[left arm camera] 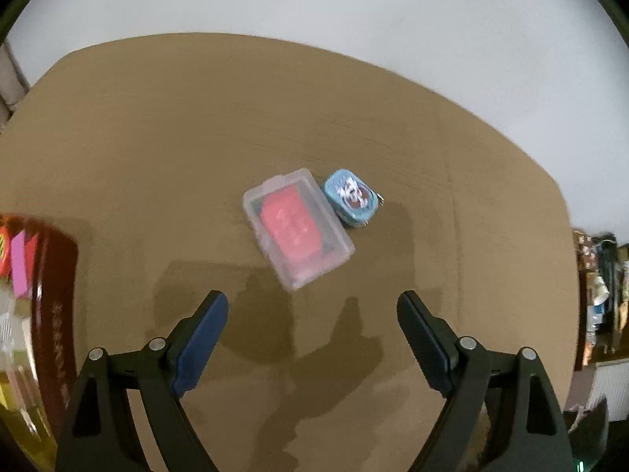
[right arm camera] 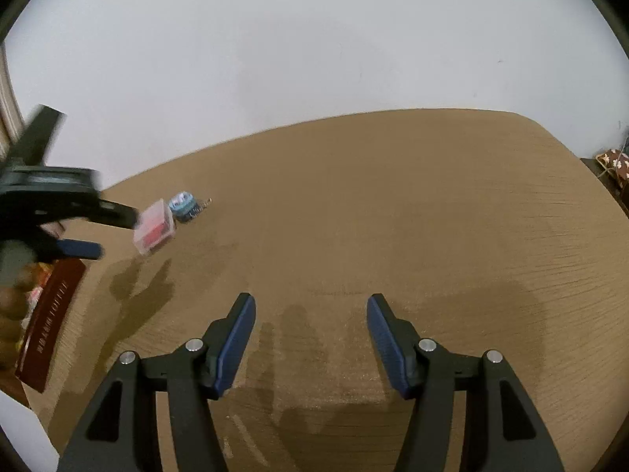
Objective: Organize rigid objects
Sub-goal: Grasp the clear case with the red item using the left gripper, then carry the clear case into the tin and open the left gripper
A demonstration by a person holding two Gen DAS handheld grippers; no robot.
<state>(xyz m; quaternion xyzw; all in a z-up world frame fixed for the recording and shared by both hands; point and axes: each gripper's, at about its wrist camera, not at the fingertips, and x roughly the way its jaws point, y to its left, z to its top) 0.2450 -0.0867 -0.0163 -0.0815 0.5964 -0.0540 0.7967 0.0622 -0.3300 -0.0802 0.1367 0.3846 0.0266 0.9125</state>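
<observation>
A clear plastic case (left arm camera: 297, 228) with a red card inside lies flat on the brown table (left arm camera: 157, 137). A small blue tin (left arm camera: 352, 198) with a picture on its lid lies against its far right side. My left gripper (left arm camera: 312, 305) is open and empty, just short of the case. In the right wrist view the case (right arm camera: 154, 232) and the tin (right arm camera: 183, 205) lie far left, with the left gripper (right arm camera: 114, 232) beside the case. My right gripper (right arm camera: 310, 306) is open and empty over bare table (right arm camera: 432, 216).
A dark red box (left arm camera: 55, 314) holding colourful items stands at the table's left edge; it also shows in the right wrist view (right arm camera: 51, 322). A pale wall (right arm camera: 314, 39) is behind the table. Household clutter (left arm camera: 601, 295) lies beyond the right edge.
</observation>
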